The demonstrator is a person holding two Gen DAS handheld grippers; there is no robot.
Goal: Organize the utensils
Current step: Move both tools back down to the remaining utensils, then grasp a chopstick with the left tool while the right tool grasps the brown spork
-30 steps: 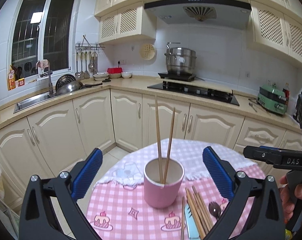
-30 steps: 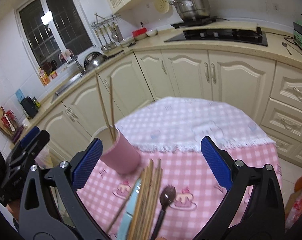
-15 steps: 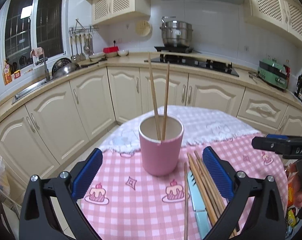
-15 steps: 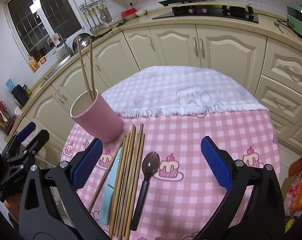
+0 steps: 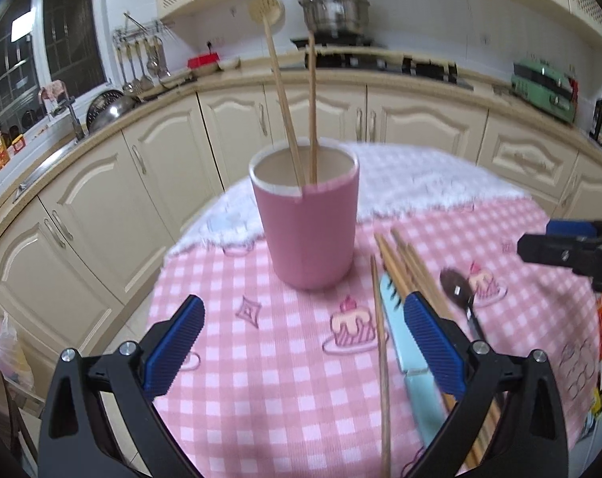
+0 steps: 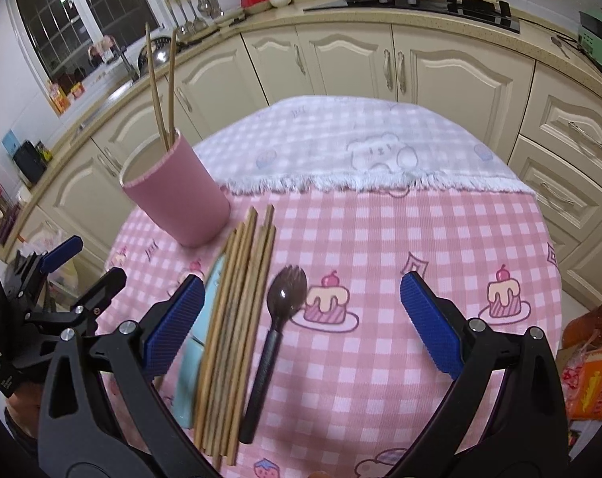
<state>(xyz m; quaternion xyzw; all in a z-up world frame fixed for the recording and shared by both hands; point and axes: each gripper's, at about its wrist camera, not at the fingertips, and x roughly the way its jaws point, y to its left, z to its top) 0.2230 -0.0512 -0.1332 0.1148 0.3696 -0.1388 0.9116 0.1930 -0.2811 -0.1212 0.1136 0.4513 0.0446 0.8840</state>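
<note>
Pink cup (image 5: 309, 219): upright on bench (image 6: 380, 231), holding two chopsticks (image 5: 297, 99). Loose chopsticks (image 6: 237, 318), spork (image 6: 279, 318), blue utensil (image 5: 410, 366) alongside, awaiting collection. Left gripper (image 5: 301, 354), right gripper (image 6: 301, 318): jaws apart, empty.

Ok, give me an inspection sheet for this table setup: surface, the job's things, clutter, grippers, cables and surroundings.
Surface: round table under a pink checked tablecloth with cake prints; a white fringed cloth covers the far part.
Job's things: pink cup upright, two chopsticks standing in it. Beside it lie a bundle of loose chopsticks, a light blue utensil, a dark spork and one single chopstick apart.
Clutter: orange packaging off the table's right edge.
Grippers: left gripper open, empty, facing the cup; right gripper open, empty, over the spork.
Cables: nothing seen.
Surroundings: cream kitchen cabinets, sink, hob with steel pot.
</note>
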